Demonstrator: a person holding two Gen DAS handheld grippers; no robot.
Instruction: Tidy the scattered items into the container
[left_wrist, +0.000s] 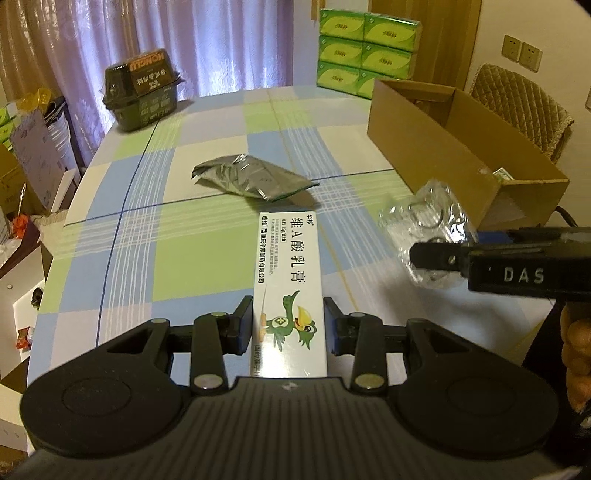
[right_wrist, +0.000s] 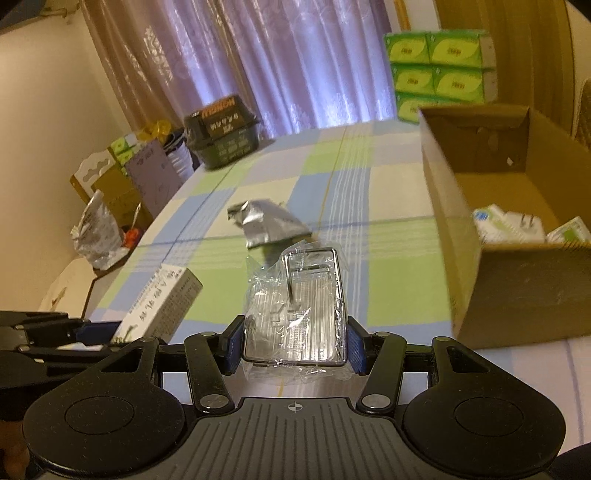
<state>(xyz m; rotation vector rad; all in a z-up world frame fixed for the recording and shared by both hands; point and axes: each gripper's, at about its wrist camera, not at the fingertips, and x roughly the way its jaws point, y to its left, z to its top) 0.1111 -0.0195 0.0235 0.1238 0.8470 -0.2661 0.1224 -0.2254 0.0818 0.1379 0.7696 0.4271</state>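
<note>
Left gripper (left_wrist: 288, 325): jaws clenched on white rectangular ointment carton (left_wrist: 290, 280). Right gripper (right_wrist: 295, 341): jaws grasping clear plastic-wrapped metal item (right_wrist: 299, 310). Open brown cardboard box (right_wrist: 491, 295) right of these jaws; crumpled silver foil pouch (right_wrist: 267, 221) ahead on the desk (right_wrist: 399, 266).

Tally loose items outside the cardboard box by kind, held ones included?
Ointment box: 1, in left gripper
Clear-wrapped metal piece: 1, in right gripper
Silver pouch: 1, on table
Total: 3
</note>
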